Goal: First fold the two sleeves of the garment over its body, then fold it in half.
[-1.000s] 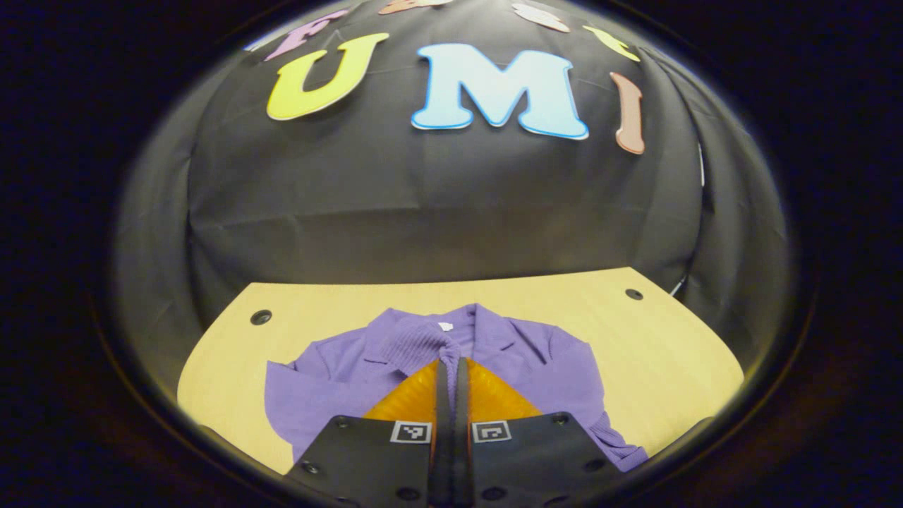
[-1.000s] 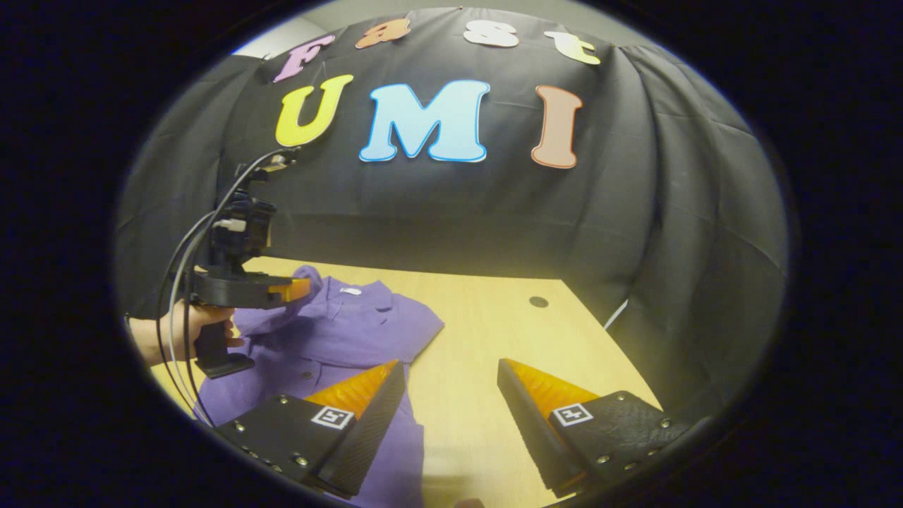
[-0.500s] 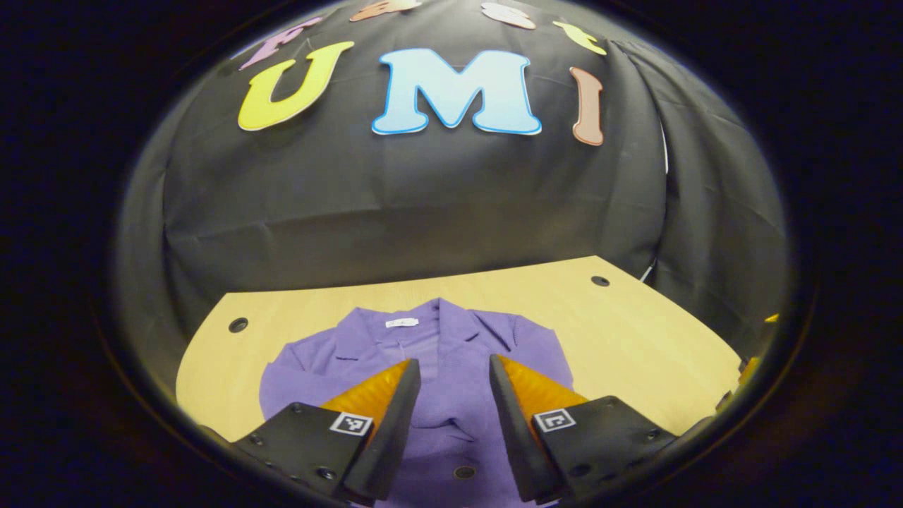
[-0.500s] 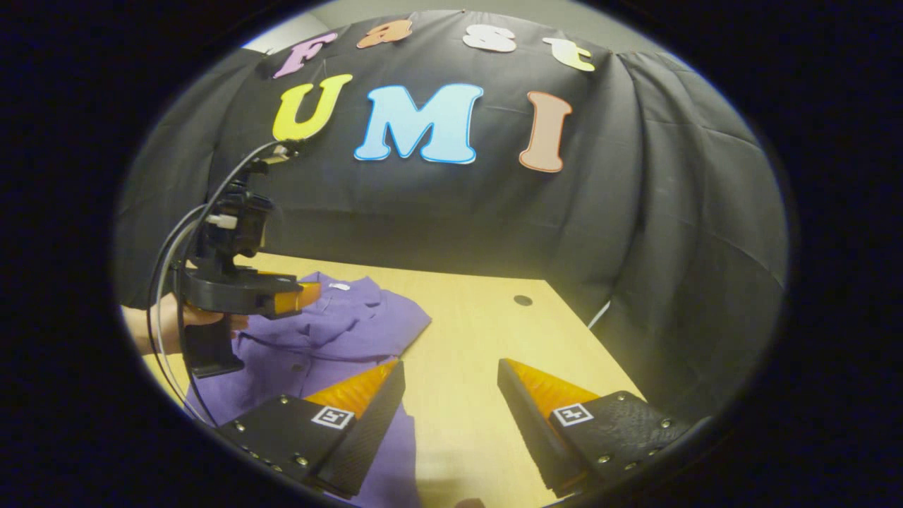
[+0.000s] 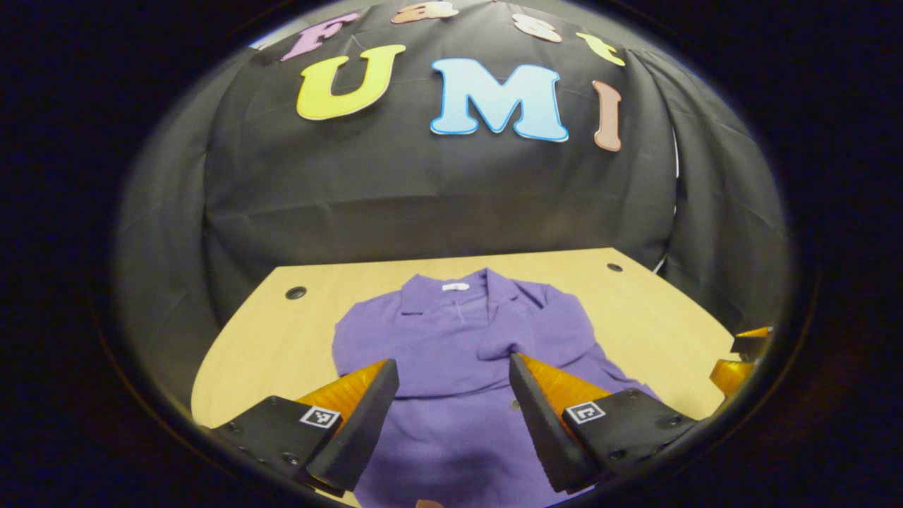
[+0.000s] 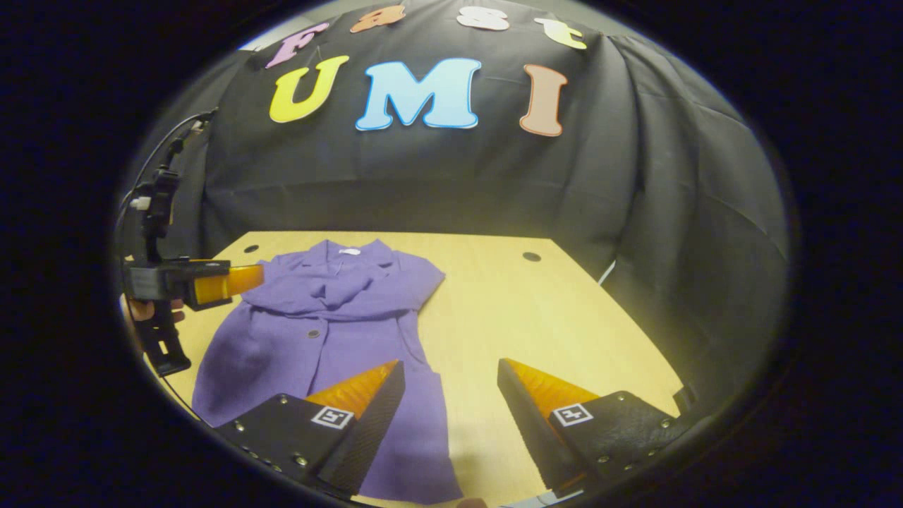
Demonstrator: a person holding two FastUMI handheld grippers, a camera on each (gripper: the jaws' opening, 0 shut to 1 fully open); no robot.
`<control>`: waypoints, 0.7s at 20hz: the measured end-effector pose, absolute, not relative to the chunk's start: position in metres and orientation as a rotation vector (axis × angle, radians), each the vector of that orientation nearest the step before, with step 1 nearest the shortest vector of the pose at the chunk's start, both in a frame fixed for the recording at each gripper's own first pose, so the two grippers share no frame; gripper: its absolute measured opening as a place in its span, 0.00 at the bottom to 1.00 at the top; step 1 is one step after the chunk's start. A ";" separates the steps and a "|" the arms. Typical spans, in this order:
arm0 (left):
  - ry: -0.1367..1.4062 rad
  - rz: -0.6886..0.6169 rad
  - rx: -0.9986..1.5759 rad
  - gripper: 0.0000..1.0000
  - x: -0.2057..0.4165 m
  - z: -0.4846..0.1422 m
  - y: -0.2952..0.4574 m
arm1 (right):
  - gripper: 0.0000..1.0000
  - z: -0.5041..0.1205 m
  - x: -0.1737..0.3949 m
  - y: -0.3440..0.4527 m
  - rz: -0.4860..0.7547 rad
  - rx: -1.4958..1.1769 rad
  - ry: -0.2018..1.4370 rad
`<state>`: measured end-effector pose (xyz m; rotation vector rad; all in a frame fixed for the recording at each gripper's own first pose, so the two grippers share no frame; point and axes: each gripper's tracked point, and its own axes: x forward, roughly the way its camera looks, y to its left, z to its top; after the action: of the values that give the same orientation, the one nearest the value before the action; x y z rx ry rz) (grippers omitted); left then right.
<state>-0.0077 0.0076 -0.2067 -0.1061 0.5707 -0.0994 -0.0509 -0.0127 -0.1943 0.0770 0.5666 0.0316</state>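
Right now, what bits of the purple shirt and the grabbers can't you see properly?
- Purple shirt bottom hem: left gripper view, cut off by the lower edge and the left gripper fingers.
- Shirt's near corner: right gripper view, behind the right gripper finger.
- Collar tag: too small to read.
- Hand: mostly behind its handle.

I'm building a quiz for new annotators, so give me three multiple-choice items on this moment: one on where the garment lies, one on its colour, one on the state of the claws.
1. Where does the garment lie?
A. flat on the wooden table
B. hanging from the wall
C. lifted in the right claw

2. What colour is the garment?
A. green
B. purple
C. white

3. How do the left claw and the right claw stand?
A. both shut on cloth
B. one open, one shut
C. both open, holding nothing

Answers: 1 A, it is spread on the tabletop in both views; 2 B, the cloth is purple throughout; 3 C, each view shows its own fingers wide apart with nothing between them.
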 end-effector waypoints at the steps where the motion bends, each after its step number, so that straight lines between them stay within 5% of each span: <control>1: 0.594 -0.094 -0.105 1.00 -0.025 -0.213 0.014 | 0.87 -0.202 -0.055 -0.009 0.040 0.088 0.588; 14: 0.863 -0.024 -0.174 1.00 -0.185 -0.288 0.065 | 0.87 -0.284 -0.117 0.011 0.074 0.103 0.838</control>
<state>-0.1851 0.0653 -0.2876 -0.1745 0.8630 -0.0238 -0.1172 0.0109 -0.2837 0.1027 0.8376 0.0736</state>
